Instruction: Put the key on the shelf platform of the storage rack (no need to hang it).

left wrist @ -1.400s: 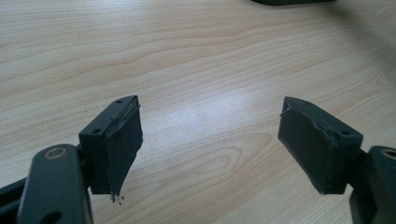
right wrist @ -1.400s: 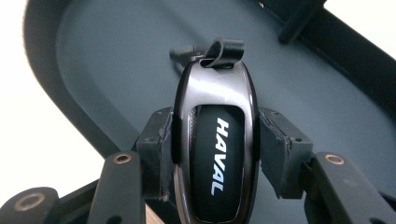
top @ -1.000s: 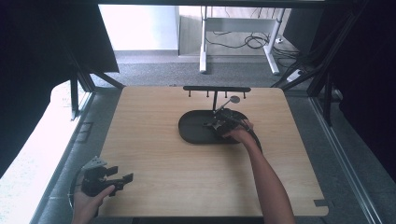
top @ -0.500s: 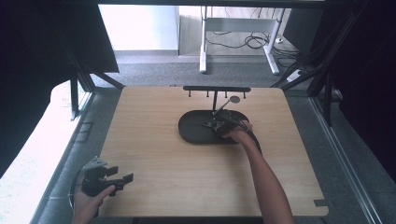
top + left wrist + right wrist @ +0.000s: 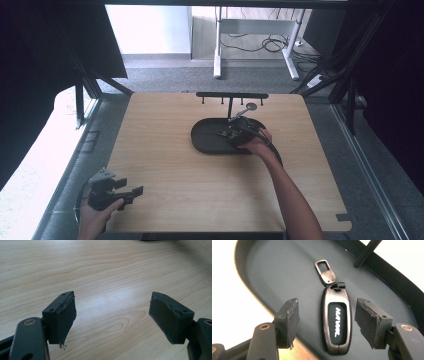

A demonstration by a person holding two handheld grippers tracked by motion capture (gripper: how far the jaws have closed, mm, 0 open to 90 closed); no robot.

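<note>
A dark metal key fob (image 5: 337, 325) with a white logo and a silver clip (image 5: 325, 271) lies flat in the dark oval tray (image 5: 287, 272). My right gripper (image 5: 327, 315) hovers over it with a jaw on either side. The jaws have just been opening, and the pads stand clear of the fob. In the high view this gripper (image 5: 234, 134) is over the right part of the tray (image 5: 207, 142). My left gripper (image 5: 131, 189) rests at the table's near left corner. It stands open (image 5: 112, 312) over bare wood with nothing between its jaws.
A black T-shaped rack (image 5: 231, 95) with small hooks rises from the tray's far side, and its post (image 5: 364, 253) stands just beyond the fob. A small silvery round piece (image 5: 250, 106) shows beside the post. The wooden table (image 5: 165, 165) spreads between the two hands.
The right hand has lifted a little from the tray. The left hand has stayed where it was.
</note>
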